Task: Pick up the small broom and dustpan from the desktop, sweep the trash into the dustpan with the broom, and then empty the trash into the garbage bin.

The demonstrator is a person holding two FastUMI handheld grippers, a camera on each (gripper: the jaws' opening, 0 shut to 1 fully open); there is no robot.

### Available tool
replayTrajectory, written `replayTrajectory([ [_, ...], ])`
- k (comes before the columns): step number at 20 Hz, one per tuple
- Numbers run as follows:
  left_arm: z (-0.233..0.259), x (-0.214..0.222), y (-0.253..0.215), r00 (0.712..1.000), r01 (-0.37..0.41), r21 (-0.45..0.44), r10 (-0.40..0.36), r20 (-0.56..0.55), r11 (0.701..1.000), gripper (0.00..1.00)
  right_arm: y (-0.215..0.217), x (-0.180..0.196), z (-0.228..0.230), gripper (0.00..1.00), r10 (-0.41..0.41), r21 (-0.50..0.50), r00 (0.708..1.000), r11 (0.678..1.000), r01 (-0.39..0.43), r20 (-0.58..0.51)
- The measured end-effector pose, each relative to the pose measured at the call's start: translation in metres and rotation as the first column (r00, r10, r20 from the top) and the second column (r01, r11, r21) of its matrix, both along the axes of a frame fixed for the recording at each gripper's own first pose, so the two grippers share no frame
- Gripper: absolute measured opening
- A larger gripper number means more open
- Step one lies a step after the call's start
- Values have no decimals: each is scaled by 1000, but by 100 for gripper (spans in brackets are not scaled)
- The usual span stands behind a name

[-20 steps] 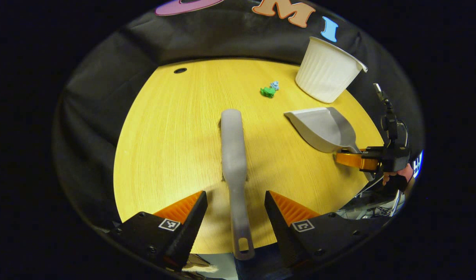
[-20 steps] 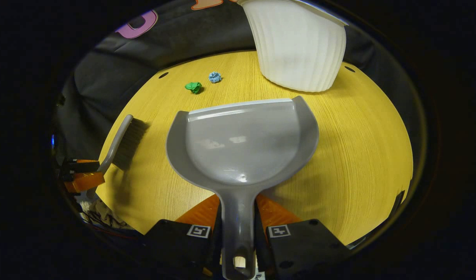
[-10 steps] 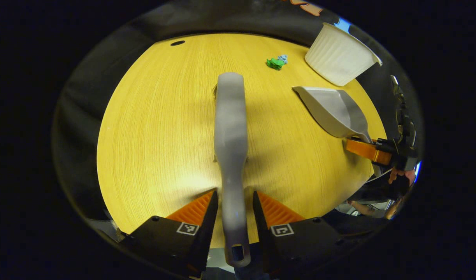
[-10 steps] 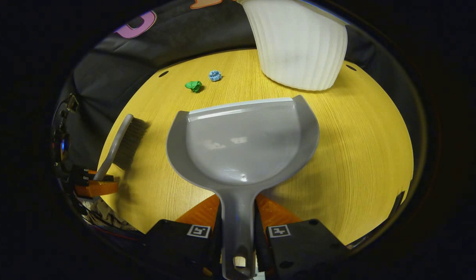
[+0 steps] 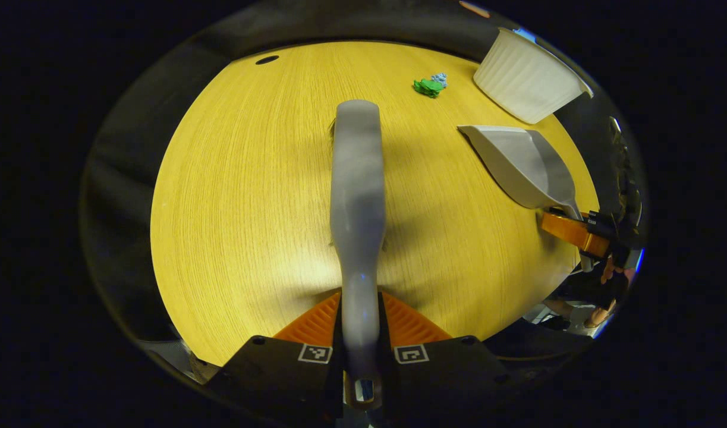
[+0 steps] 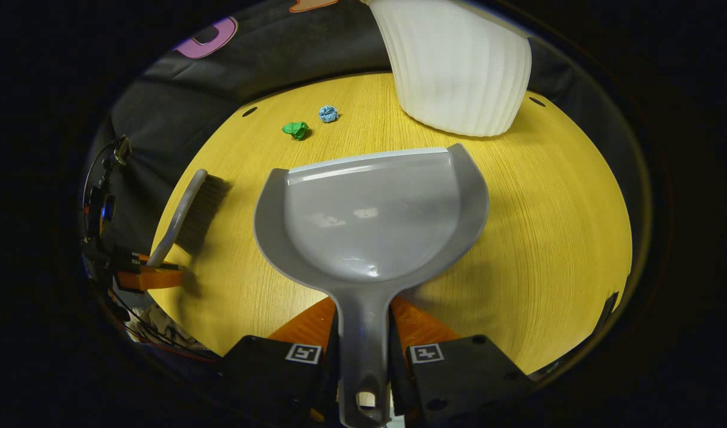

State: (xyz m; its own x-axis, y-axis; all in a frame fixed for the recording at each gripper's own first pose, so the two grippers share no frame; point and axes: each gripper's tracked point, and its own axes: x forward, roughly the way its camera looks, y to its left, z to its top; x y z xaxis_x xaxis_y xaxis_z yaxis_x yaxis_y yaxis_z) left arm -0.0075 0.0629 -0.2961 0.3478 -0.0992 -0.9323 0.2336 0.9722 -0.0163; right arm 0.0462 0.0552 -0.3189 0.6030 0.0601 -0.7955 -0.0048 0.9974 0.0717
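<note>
In the left gripper view my left gripper (image 5: pixel 359 309) is shut on the handle of the grey broom (image 5: pixel 357 184), which points away over the yellow round table (image 5: pixel 244 190). In the right gripper view my right gripper (image 6: pixel 363 315) is shut on the handle of the grey dustpan (image 6: pixel 375 214), its lip facing the far side. A green scrap (image 6: pixel 296 129) and a blue scrap (image 6: pixel 328 113) lie together beyond the pan. The same green scrap (image 5: pixel 428 87) sits far right of the broom tip. The dustpan (image 5: pixel 521 166) and right gripper (image 5: pixel 568 229) show at the right; the broom (image 6: pixel 188 208) and left gripper (image 6: pixel 152 276) at the left.
A white ribbed bin (image 6: pixel 458 65) stands on the table just beyond the dustpan, seen also as the white bin (image 5: pixel 526 77) at the far right. Small dark holes (image 5: pixel 267 59) mark the tabletop near its back edge. Black cloth walls ring the table.
My left gripper closed from wide open onto the broom handle and moved forward along it. The right gripper and dustpan stayed almost still.
</note>
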Motion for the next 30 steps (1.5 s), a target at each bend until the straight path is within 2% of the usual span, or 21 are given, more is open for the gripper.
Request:
replayTrajectory([
  [7,2,47,1,995,95,48,-97,30,994,22,-1,0,0,39,17,-14,1000,1000,-17,-15],
  [8,3,58,2,992,113,58,-116,40,992,22,-1,0,0,36,17,-13,1000,1000,-18,-18],
  [9,4,69,2,990,133,68,-136,48,989,22,-1,0,0,39,17,-11,1000,1000,-17,-19],
  [12,8,105,0,975,200,97,-208,76,975,22,-1,-1,-1,39,20,-12,999,1000,-20,-29],
  [14,9,133,-6,955,268,128,-281,94,955,22,-1,-2,-1,39,25,-10,999,1000,-25,-39],
  [18,14,184,-22,880,433,198,-460,120,880,21,-1,-5,-3,39,35,-21,998,999,-37,-59],
  [21,15,212,-38,820,527,250,-563,101,813,21,-1,-9,-6,39,38,-34,996,999,-40,-76],
  [27,19,234,-73,694,685,287,-719,20,669,21,0,-15,-7,39,39,-42,995,998,-43,-90],
  [30,21,238,-85,644,733,297,-765,-12,612,22,1,-16,-7,39,36,-41,995,998,-40,-90],
])
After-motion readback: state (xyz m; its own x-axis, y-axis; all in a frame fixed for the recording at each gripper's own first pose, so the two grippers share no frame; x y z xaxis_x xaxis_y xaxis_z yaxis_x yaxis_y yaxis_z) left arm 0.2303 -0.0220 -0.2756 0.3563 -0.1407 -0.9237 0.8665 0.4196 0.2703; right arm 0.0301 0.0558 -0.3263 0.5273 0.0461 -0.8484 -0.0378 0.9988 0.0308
